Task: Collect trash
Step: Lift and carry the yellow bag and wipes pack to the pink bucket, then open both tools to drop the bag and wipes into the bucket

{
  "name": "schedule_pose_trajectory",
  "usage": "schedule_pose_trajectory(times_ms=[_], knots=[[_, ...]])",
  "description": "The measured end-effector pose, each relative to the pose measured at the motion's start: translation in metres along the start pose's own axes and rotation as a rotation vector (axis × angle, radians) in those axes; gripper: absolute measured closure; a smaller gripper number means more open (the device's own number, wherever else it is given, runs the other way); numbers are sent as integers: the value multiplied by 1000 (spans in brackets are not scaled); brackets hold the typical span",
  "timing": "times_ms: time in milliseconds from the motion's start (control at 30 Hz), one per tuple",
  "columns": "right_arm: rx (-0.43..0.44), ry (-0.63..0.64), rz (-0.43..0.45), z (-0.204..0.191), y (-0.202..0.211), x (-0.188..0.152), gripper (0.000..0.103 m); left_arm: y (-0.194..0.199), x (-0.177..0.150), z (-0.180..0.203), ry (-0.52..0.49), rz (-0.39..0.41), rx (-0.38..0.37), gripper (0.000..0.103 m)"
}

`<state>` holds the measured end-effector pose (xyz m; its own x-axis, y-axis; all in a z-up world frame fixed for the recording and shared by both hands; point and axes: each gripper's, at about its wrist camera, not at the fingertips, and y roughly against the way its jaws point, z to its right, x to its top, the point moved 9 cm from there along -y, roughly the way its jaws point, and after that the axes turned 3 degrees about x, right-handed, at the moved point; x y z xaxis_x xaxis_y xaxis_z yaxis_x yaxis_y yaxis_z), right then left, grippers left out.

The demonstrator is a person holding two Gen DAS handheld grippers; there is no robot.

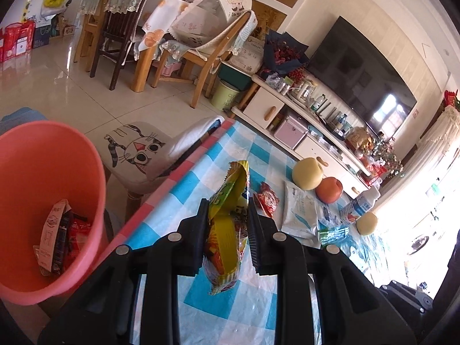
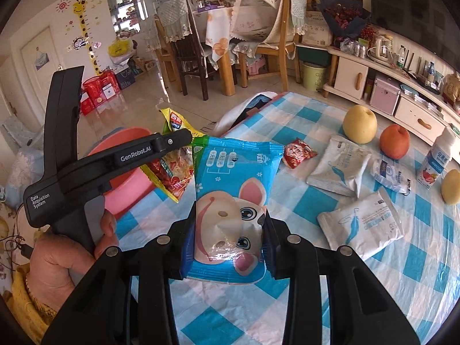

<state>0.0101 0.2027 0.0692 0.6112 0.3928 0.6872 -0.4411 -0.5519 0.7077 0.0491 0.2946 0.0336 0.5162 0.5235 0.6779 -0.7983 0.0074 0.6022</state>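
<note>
My left gripper (image 1: 228, 218) is shut on a yellow snack bag (image 1: 230, 221), held above the blue checked tablecloth (image 1: 184, 189) near its left edge. A pink bin (image 1: 43, 172) with several wrappers inside stands just left of the table. My right gripper (image 2: 230, 230) is shut on a blue packet with a cartoon mouse (image 2: 233, 198). In the right wrist view the left gripper (image 2: 184, 138), held by a hand (image 2: 57, 253), carries the yellow snack bag (image 2: 175, 169) over the pink bin (image 2: 126, 178). A small red wrapper (image 2: 299, 152) lies on the tablecloth (image 2: 302, 115).
White sachets (image 2: 339, 164), (image 2: 362, 224), a pear (image 2: 359, 123), a peach (image 2: 395, 141), a small bottle (image 2: 437, 158) and another pale fruit (image 2: 451, 187) lie on the table's right half. A cat-print chair (image 1: 138, 149) stands past the bin. A TV cabinet (image 1: 302, 120) runs beyond the table.
</note>
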Motion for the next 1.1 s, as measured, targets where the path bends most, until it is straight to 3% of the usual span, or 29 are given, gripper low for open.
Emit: schedule_pose_trajectory(times_ms=[433, 867, 1067, 1100], knots=[[85, 95, -21, -76, -45, 27, 63, 28, 42, -102, 147, 110, 178, 76], [196, 125, -43, -146, -106, 57, 63, 45, 45, -204, 391, 134, 323, 76], [165, 152, -50, -160, -127, 61, 50, 44, 40, -224, 415, 103, 387, 73], [158, 144, -40, -158, -126, 62, 40, 45, 41, -224, 409, 105, 402, 67]])
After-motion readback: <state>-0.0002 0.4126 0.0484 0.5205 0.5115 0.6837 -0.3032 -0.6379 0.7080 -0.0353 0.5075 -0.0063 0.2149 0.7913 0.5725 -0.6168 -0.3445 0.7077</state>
